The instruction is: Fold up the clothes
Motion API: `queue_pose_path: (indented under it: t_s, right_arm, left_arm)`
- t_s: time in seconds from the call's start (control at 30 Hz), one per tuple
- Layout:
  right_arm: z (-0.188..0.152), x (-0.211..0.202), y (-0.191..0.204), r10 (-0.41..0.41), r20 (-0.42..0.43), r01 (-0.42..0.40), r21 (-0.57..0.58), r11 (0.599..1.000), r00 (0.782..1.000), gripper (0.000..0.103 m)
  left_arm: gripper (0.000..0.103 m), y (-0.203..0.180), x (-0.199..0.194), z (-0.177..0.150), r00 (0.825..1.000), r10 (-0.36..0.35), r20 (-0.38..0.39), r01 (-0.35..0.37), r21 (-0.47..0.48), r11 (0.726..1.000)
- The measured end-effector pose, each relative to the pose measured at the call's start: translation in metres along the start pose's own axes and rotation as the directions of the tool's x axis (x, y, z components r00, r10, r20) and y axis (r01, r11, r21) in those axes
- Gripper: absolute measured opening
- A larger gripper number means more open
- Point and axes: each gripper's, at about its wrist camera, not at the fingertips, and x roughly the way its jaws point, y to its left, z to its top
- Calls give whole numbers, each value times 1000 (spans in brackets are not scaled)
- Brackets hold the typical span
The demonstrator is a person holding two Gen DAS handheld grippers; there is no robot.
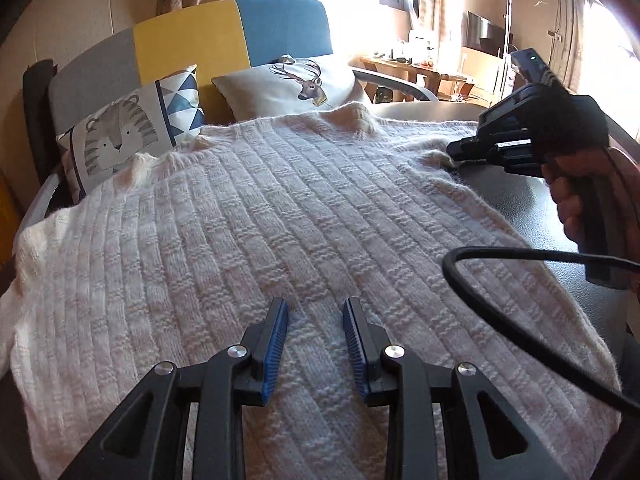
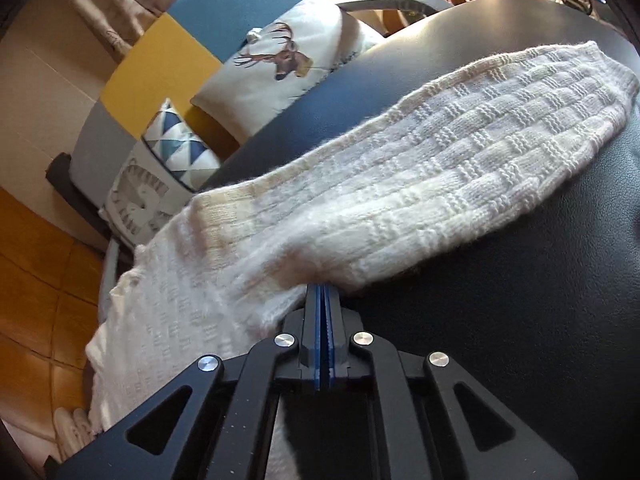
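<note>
Sweater [image 1: 256,216], cream knit, lies spread flat on a dark table [image 1: 520,200], body smooth, no fold visible across it. One sleeve [image 2: 460,160] stretches out over the bare table top on the right side, still unfolded. Right gripper [image 2: 323,296] has its fingers pressed together on the sleeve's near edge, close to where sleeve meets body; the knit bunches slightly at the pinch. Left gripper [image 1: 316,312] hovers low over the body, near the closer hem, fingers spread with only flat cloth below them, nothing pinched. Judgement: task is at an early stage, with the first sleeve fold about to be made; other sleeve and body folds all remain. Beyond the table: two cushions [image 1: 128,136] on a sofa [image 1: 224,32] with grey, yellow and blue panels.
</note>
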Motion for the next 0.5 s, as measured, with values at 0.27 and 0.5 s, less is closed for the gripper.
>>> queue_pose_path:
  t_s: [0.27, 0.5]
  right_arm:
    - [-65, 0, 61, -83, -71, 59, -286, 956, 994, 9]
    - [-76, 3, 37, -110, 54, 117, -166, 979, 993, 0]
  left_arm:
    - [30, 10, -1, 0, 998, -67, 0, 67, -57, 996]
    - [30, 63, -26, -11, 999, 28, -26, -31, -139, 990]
